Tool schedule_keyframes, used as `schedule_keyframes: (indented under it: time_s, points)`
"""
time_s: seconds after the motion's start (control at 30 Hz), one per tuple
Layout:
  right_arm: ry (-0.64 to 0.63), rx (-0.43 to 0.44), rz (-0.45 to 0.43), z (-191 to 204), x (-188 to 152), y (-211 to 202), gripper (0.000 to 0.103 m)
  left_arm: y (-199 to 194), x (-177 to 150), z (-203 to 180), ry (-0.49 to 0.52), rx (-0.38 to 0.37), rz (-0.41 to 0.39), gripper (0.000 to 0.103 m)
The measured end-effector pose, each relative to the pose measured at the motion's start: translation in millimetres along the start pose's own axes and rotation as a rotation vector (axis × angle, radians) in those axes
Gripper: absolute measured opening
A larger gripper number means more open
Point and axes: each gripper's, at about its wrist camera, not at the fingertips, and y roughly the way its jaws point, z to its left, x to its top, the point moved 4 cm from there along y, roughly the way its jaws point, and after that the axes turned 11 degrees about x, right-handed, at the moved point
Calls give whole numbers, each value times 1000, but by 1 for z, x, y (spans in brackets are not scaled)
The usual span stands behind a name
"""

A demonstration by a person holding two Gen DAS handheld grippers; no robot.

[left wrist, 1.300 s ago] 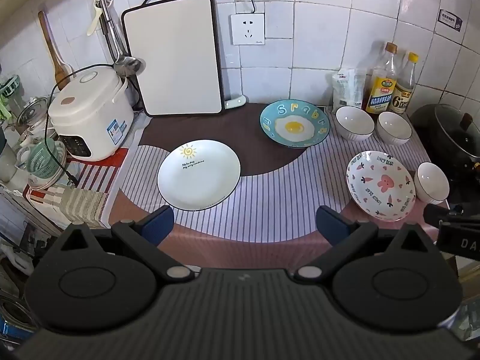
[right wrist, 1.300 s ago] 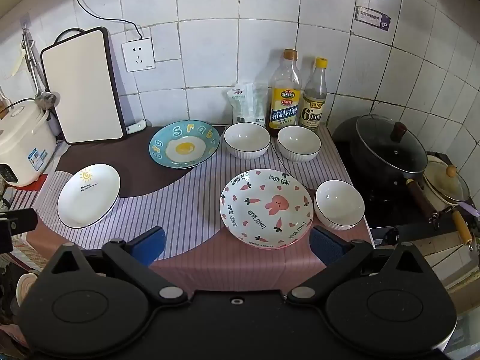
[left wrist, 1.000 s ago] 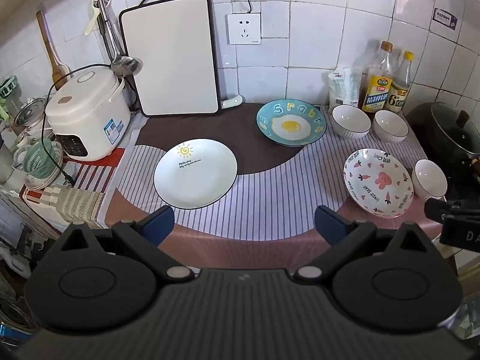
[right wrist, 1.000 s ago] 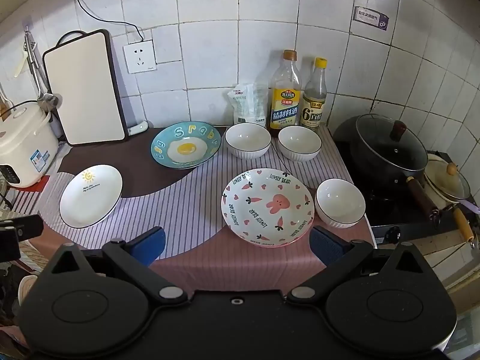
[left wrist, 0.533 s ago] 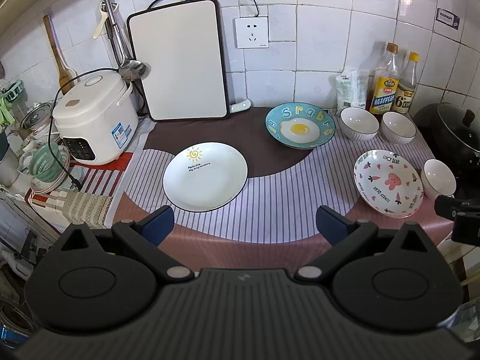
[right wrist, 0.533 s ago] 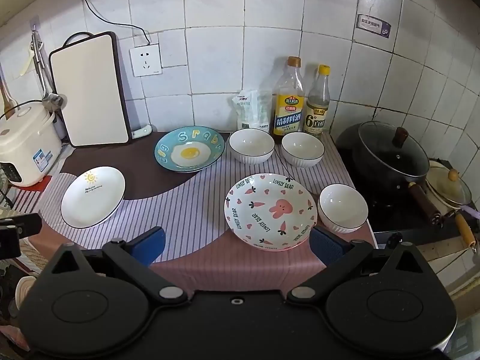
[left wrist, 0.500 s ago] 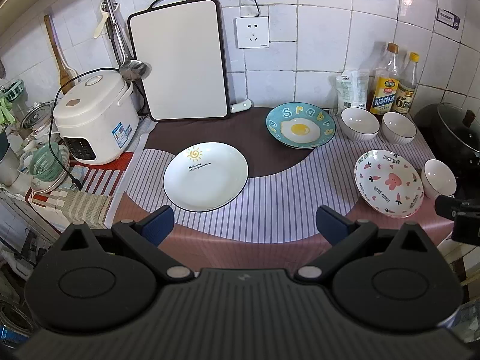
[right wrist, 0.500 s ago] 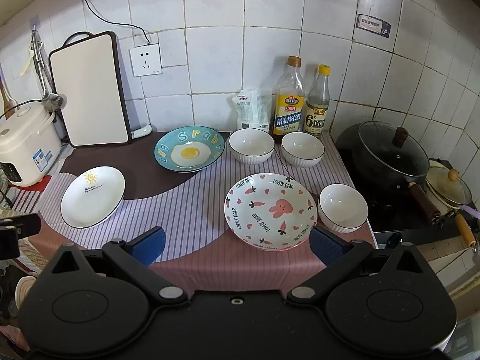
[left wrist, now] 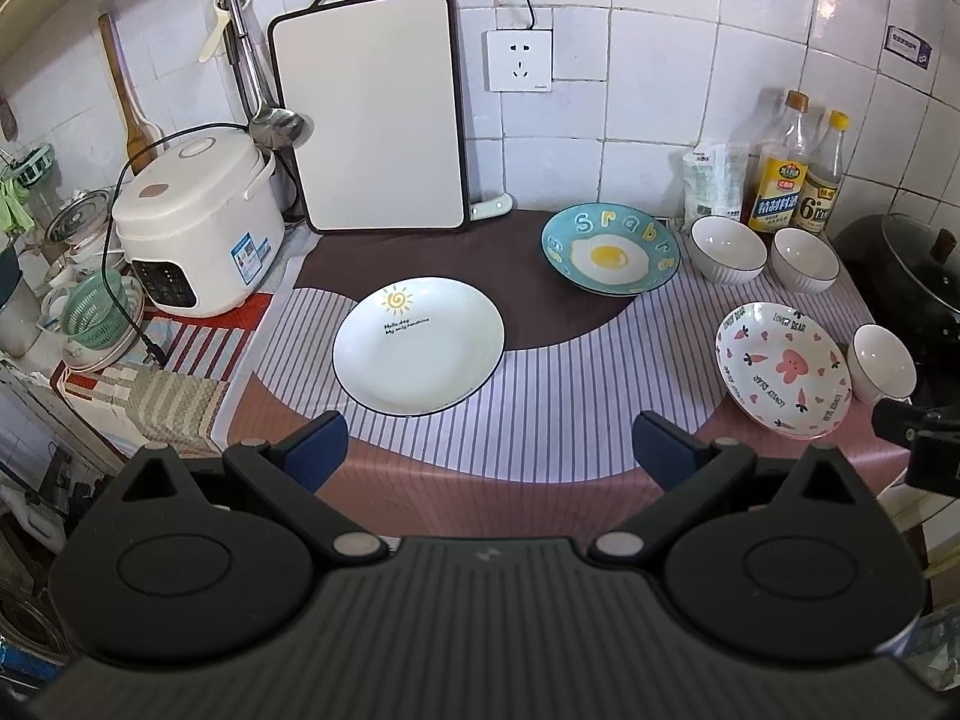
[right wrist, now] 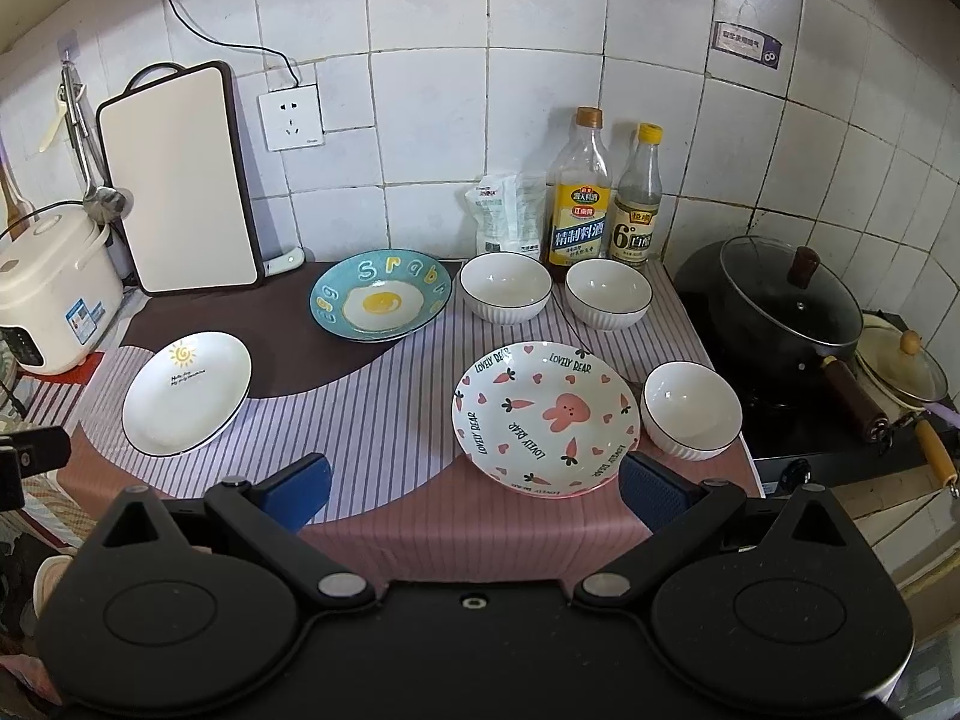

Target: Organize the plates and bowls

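Three plates lie apart on the striped cloth: a white sun plate [left wrist: 418, 343] [right wrist: 186, 393], a blue fried-egg plate [left wrist: 610, 256] [right wrist: 380, 302] and a pink rabbit plate [left wrist: 783, 369] [right wrist: 545, 417]. Two white bowls [right wrist: 505, 287] [right wrist: 608, 293] stand side by side at the back, and a third white bowl [right wrist: 690, 409] sits just right of the rabbit plate. My left gripper [left wrist: 489, 449] hangs open and empty in front of the sun plate. My right gripper [right wrist: 474, 491] is open and empty near the counter's front edge, before the rabbit plate.
A rice cooker [left wrist: 195, 225] with its cord and a leaning cutting board [left wrist: 372, 108] fill the back left. Two bottles [right wrist: 579, 192] [right wrist: 636, 198] and a pouch [right wrist: 504, 213] stand against the wall. A lidded black pan [right wrist: 786, 306] sits on the stove at right.
Both views have shifted slightly, with the counter a little closer and lower in frame. The plates and bowls have not moved, and both grippers stay open.
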Motion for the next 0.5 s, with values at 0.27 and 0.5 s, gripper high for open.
schedule_keyframes:
  time_s: [0.27, 0.5]
  points:
    - [-4, -2, -21, -1, -2, -1, 103, -1, -2, 3, -7, -4, 4, 103]
    - [-2, -7, -39, -3, -1, -2, 103, 1, -4, 3, -2, 5, 10, 103]
